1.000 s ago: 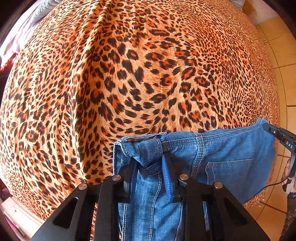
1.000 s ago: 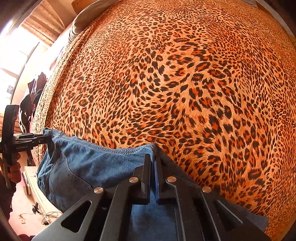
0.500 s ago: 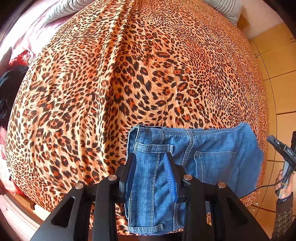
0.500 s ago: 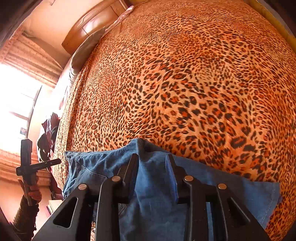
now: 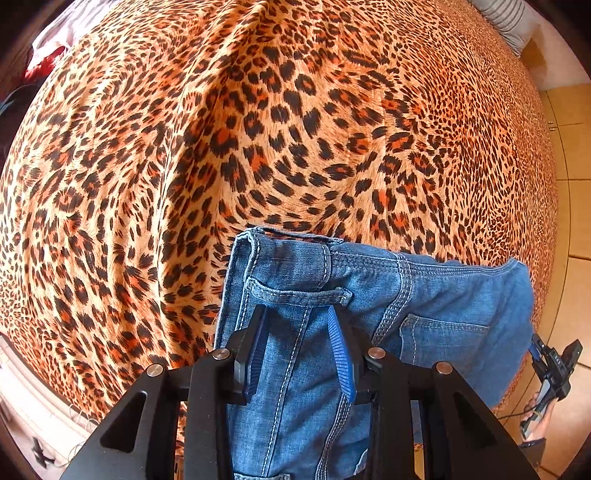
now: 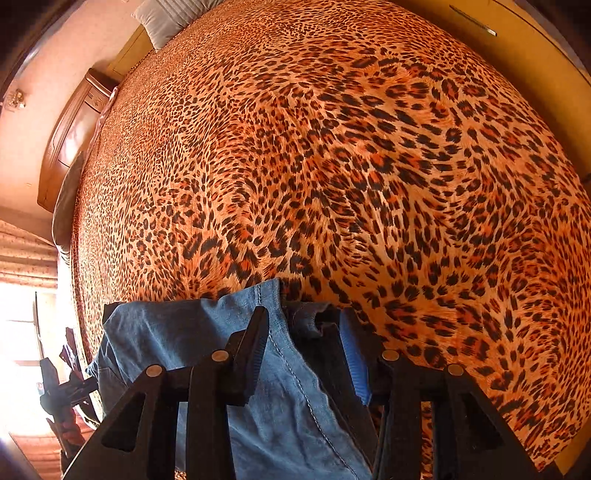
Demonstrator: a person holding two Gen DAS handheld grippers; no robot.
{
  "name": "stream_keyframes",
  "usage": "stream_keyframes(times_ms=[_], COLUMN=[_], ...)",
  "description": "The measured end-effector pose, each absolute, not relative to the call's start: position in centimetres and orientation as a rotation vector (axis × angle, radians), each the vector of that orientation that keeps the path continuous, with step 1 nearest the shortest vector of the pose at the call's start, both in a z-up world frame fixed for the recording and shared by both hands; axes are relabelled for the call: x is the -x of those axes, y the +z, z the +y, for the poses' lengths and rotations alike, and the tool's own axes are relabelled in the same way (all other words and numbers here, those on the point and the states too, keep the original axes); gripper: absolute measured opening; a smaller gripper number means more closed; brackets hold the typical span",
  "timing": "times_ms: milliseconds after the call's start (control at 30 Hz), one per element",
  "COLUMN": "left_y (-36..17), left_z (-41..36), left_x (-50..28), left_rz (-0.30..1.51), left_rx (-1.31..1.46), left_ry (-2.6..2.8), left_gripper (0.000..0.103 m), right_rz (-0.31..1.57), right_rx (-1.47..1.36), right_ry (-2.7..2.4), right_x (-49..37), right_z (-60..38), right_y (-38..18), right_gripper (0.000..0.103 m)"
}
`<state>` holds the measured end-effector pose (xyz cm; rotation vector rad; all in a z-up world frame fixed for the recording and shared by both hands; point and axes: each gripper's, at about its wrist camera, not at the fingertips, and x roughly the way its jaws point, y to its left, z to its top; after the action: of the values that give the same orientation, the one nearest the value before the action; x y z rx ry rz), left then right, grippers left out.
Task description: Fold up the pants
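Blue jeans (image 5: 369, 295) lie folded on the leopard-print bedspread (image 5: 258, 129), waistband toward the bed's middle, a back pocket showing. My left gripper (image 5: 296, 310) hovers just above the belt-loop end, open, its blue pads clear of the denim. In the right wrist view the jeans (image 6: 177, 332) lie at the bottom. My right gripper (image 6: 304, 312) hangs over a stitched edge; its jaws are opening and the pads are off the cloth. The right gripper (image 5: 550, 365) also shows past the jeans' far end, and the left gripper (image 6: 62, 391) at the left edge.
A striped pillow (image 5: 506, 14) lies at the head of the bed, near a wooden headboard (image 6: 70, 136). Tiled floor (image 5: 576, 221) runs along the bed's right side. Red cloth (image 5: 44, 62) sits off the far left corner. A bright curtained window (image 6: 26, 258) is at left.
Both grippers let go of the jeans' waistband and opened. The jeans now rest flat on the bed. The right gripper swung sideways along the jeans and rolled; the left lifted slightly.
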<state>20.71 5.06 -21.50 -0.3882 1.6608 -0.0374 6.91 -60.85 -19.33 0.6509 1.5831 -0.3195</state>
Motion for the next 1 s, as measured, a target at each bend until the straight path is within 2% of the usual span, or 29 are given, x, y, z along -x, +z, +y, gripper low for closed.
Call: stream_keyframes(times_ms=[67, 100, 167, 267, 333, 433, 533, 600, 667, 833, 1000], left_y=[-21.6, -21.4, -20.8, -20.6, -21.7, -22.2, -20.9, -19.7, -18.7, -18.0, -18.8], left_z=[4.4, 4.1, 3.3, 2.1, 1.3, 0.7, 0.6, 1.5, 2.7, 5.9, 7.2], left_x=[-20.8, -20.8, -20.5, -20.9, -21.5, -21.8, -21.2, -20.0, -18.4, -12.1, -7.7], left_rz=[1.663, 1.665, 1.655, 1.641, 1.661, 1.673, 1.643, 1.627, 1.621, 1.621, 1.617], left_rx=[0.362, 0.343, 0.314, 0.23, 0.194, 0.178, 0.175, 0.211, 0.295, 0.557, 0.742], left_ry=[-0.019, -0.013, -0.019, -0.003, 0.025, 0.062, 0.038, 0.025, 0.005, -0.045, -0.057], left_gripper=[0.032, 0.031, 0.029, 0.029, 0.031, 0.03, 0.03, 0.03, 0.03, 0.031, 0.032], right_rz=[1.604, 1.607, 1.584, 1.491, 1.571, 1.632, 1.546, 1.521, 1.524, 1.582, 1.558], right_rx=[-0.641, -0.583, -0.51, -0.552, -0.486, -0.456, -0.59, -0.682, -0.73, -0.71, -0.855], right_ry=[-0.313, -0.302, -0.263, -0.278, -0.312, -0.357, -0.33, -0.304, -0.278, -0.305, -0.352], right_x=[-6.9, -6.9, -7.5, -8.0, -8.6, -8.2, -6.3, -4.0, -1.3, 5.3, 10.0], right_z=[-60.0, -59.4, -58.7, -60.5, -60.9, -60.4, -61.0, -61.5, -61.2, -59.6, -59.5], right_y=[-20.4, -20.3, -19.1, -17.1, -18.9, -20.8, -18.7, -17.1, -15.9, -15.5, -15.9], right_gripper=[0.047, 0.04, 0.004, 0.004, 0.004, 0.013, 0.018, 0.042, 0.054, 0.054, 0.054])
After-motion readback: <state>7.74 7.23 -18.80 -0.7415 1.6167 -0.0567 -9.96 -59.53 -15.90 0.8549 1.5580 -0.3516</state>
